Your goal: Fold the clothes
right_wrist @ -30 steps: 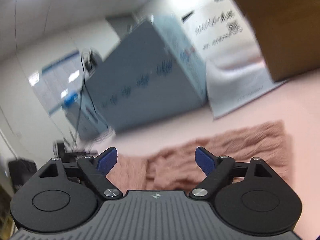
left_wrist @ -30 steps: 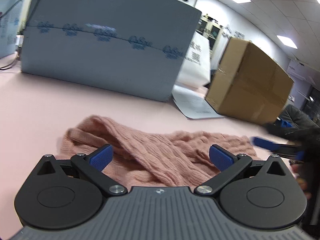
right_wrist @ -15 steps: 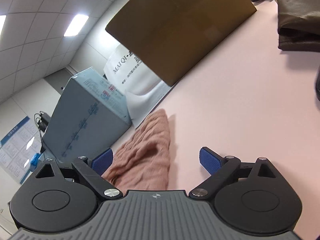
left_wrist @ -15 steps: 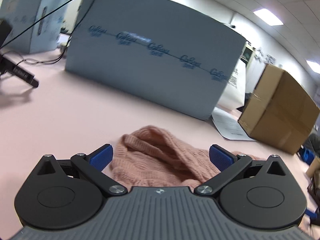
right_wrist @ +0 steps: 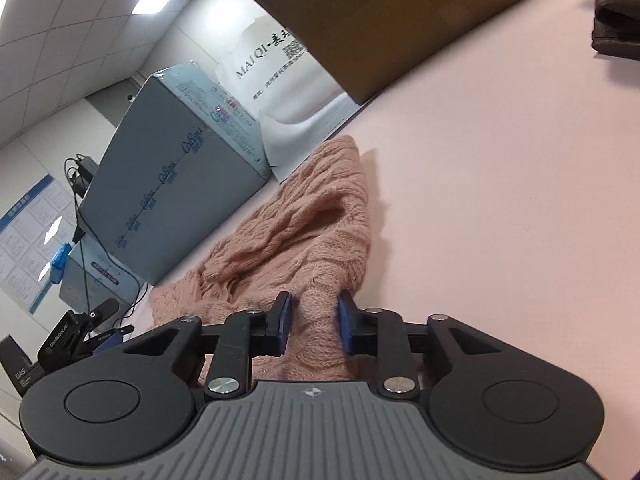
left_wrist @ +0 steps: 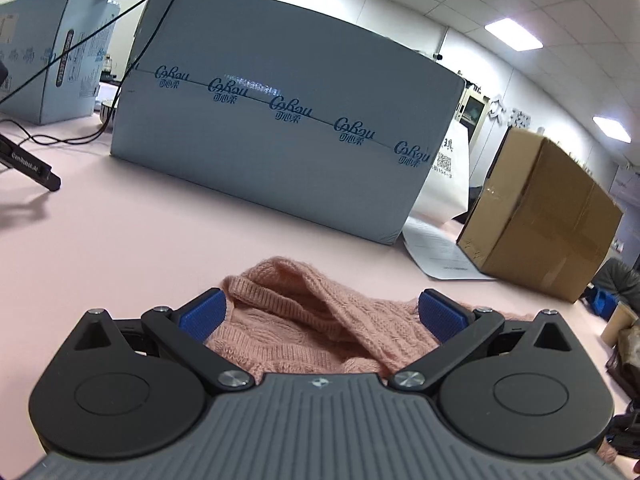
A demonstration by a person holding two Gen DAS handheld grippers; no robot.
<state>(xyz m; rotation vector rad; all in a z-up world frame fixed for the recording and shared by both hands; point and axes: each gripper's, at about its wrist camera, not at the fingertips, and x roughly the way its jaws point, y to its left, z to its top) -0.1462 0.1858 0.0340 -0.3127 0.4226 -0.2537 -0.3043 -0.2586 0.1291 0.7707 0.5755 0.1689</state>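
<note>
1. The crumpled pink cable-knit sweater (right_wrist: 304,216) is seen lying on the pink worktop (right_wrist: 500,184), near the grey printed carton (left_wrist: 280,136)
2. The right claw (right_wrist: 314,322) has just been closing; a fold of knit is pinched between its pads
3. The left claw (left_wrist: 320,316) is held wide open over the sweater's near edge, nothing gripped
4. A thin pinch could slip, or several layers could be dragged together
5. Open worktop is left to the right; the carton and the brown cardboard box (left_wrist: 548,216) close off the far side

"MAI QI" on the white bag (right_wrist: 276,76).
</note>
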